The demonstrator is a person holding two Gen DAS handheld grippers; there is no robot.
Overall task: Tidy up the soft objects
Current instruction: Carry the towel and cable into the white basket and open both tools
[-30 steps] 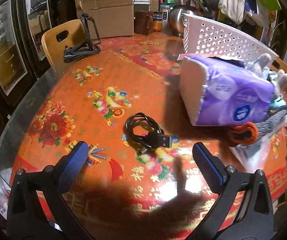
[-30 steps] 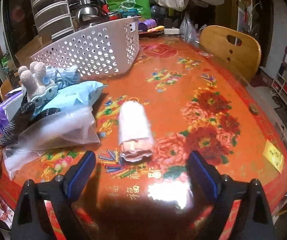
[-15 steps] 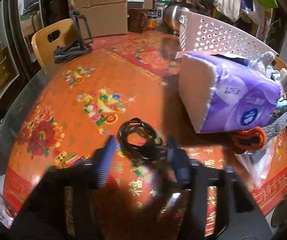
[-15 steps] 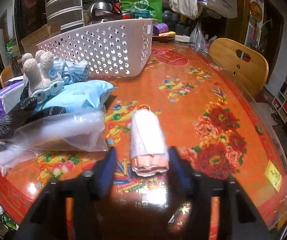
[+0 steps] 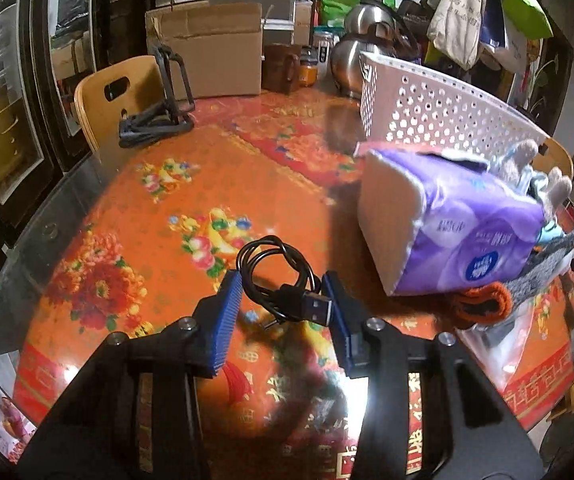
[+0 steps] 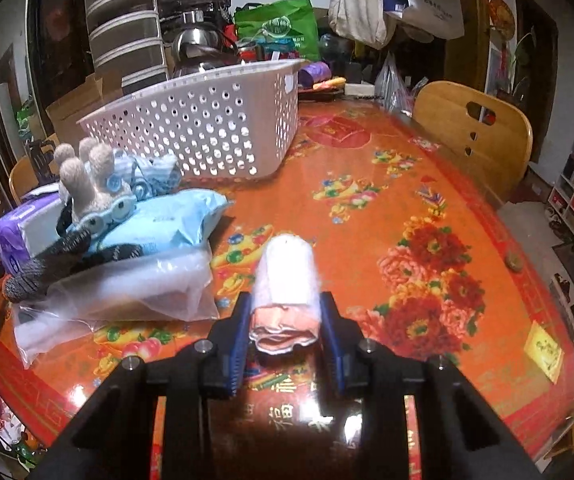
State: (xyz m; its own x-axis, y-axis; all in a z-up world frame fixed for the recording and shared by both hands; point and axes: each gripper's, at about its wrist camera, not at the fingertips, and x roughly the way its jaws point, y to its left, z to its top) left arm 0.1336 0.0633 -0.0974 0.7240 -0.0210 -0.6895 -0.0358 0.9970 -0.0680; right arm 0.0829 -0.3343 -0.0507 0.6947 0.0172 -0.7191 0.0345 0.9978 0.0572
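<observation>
Orange table [image 6: 427,184] (right half bare): left gripper [image 5: 283,292] clasping coiled cable [image 5: 275,276], right gripper [image 6: 285,316] clenching rolled towel [image 6: 287,276]

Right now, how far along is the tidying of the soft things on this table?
Nothing looks done: no item shows inside the white basket. In hand: the right gripper has just closed on the rolled towel, and the left gripper around the coiled cable. Left: tissue pack, wipes pack, plush toy, glove.
</observation>
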